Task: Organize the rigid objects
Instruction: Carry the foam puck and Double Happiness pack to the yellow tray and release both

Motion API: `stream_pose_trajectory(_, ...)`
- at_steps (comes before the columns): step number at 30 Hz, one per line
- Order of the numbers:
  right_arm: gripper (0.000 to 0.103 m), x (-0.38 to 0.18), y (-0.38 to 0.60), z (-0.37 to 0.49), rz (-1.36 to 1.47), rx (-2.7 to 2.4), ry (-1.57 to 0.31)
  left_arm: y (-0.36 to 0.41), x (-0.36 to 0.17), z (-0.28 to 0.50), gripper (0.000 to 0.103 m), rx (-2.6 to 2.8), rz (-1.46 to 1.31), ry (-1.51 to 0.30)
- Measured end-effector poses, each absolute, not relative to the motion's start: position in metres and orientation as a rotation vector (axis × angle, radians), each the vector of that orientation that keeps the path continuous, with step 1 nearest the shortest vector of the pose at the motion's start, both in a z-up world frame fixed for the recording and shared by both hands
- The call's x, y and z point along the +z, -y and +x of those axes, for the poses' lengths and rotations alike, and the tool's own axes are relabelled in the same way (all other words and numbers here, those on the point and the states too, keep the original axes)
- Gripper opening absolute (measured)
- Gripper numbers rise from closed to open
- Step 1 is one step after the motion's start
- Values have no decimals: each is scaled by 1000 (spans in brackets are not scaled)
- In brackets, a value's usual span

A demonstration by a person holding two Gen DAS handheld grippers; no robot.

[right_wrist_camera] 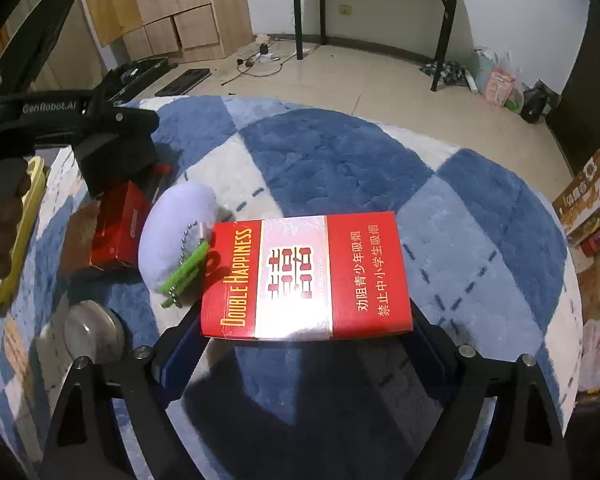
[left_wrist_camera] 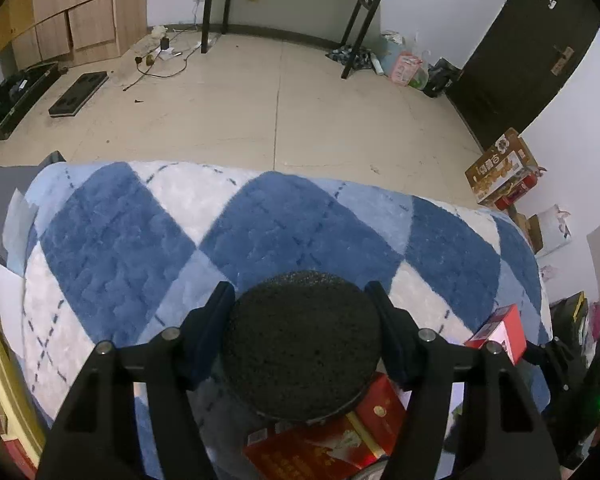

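Note:
My left gripper point(left_wrist_camera: 300, 300) is shut on a round black foam-topped disc point(left_wrist_camera: 298, 344) and holds it above the blue-and-white blanket point(left_wrist_camera: 148, 232). Red boxes point(left_wrist_camera: 332, 440) lie under it. My right gripper point(right_wrist_camera: 306, 320) is shut on a red Double Happiness cigarette box point(right_wrist_camera: 306, 276), held flat above the blanket point(right_wrist_camera: 332, 160). In the right wrist view the left gripper point(right_wrist_camera: 112, 140) hovers at the left over a dark red box point(right_wrist_camera: 118, 228). In the left wrist view the right gripper's red box point(left_wrist_camera: 500, 330) shows at the right.
A pale round plush with a green keychain point(right_wrist_camera: 180, 240) lies beside the red box. A round metal lid point(right_wrist_camera: 92, 332) and a yellow frame edge point(right_wrist_camera: 24, 224) lie at the left. Beyond the blanket are tiled floor, a black table point(right_wrist_camera: 376, 4), a wooden cabinet point(right_wrist_camera: 172, 8) and cardboard boxes point(right_wrist_camera: 592, 204).

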State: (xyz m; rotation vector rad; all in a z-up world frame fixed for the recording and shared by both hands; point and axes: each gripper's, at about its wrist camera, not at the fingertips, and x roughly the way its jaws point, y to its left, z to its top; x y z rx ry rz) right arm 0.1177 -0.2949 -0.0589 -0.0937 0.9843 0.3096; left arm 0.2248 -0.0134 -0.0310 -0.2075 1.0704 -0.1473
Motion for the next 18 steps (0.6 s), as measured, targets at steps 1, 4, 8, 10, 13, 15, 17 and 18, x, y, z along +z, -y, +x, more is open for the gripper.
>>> stream_pose_trajectory(1,90,-58,296,116,-96,304,-982,12,-28,223,67,-140,-198,-1063)
stream_pose_trajectory(4,90,-52,304,108,-96,278,-967,2,-16,215,67,-148,-211,-1048)
stream_pose_trajectory(8,90,-37,327,98,-35,232,-944,-21,15,196,67,-184,-200,-1004)
stream_pose_trajectory(10,90,-26,339,91,-33,204,-923,-33,33,184,67,-196,-164,-977)
stream_pose_trajectory(13,90,-4,347,78,-26,191,-876,-60,62,162,67,-196,-123,-940)
stream_pose_trajectory(15,90,12,345,69,-35,203,-843,-84,82,143,67,-190,-108,-908)
stream_pose_trajectory(17,90,31,330,59,-69,241,-802,-111,99,123,67,-185,-121,-843)
stream_pose_trajectory(18,90,37,322,54,-78,257,-789,-124,105,113,67,-174,-132,-822)
